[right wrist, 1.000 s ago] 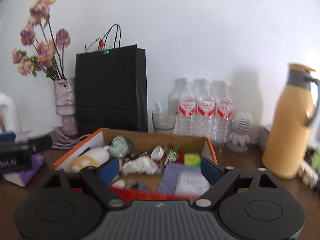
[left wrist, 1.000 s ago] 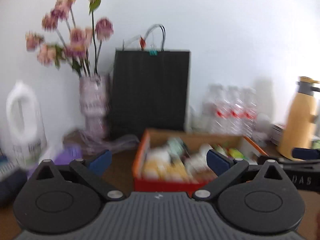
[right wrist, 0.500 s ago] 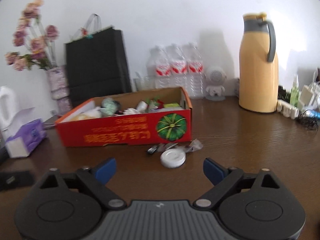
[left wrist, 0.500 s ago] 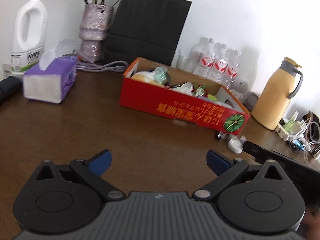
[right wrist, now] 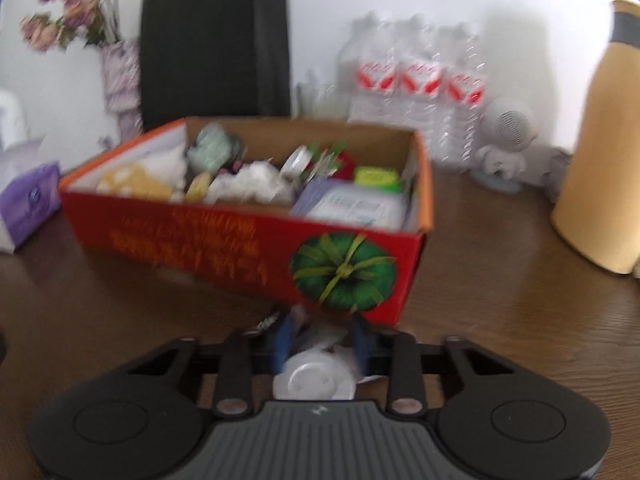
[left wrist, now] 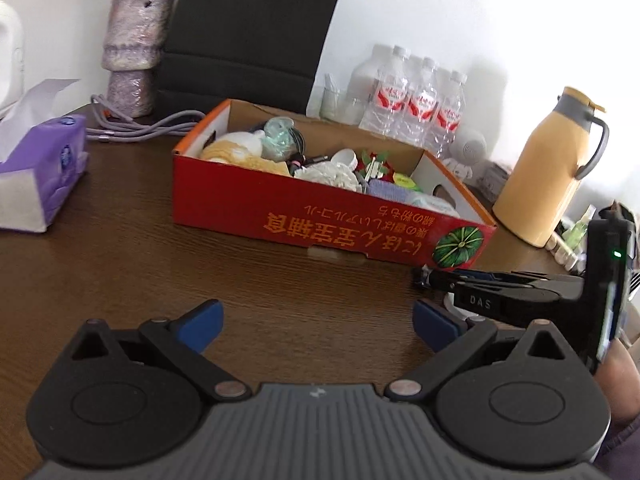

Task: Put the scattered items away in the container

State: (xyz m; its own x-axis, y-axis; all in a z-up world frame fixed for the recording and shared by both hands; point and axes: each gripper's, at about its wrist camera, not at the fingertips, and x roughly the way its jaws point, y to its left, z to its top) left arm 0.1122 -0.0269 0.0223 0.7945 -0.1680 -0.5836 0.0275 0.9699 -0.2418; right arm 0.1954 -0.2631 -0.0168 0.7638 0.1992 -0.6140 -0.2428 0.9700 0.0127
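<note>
Fingers of the right gripper [right wrist: 320, 346] narrow around a white disc [right wrist: 316, 378] at lower centre, just before the red box [right wrist: 224, 240]; left gripper [left wrist: 316, 320] hangs open, farther off

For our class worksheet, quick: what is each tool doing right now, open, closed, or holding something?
Left tool: open, holding nothing, above the table.
Right tool: fingers drawn in around the white round lid; a firm grip cannot be told.

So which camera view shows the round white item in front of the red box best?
The right wrist view: the round white item lies between the right gripper fingers, though blurred. In the left wrist view, that gripper hides nearly all of it.
</note>
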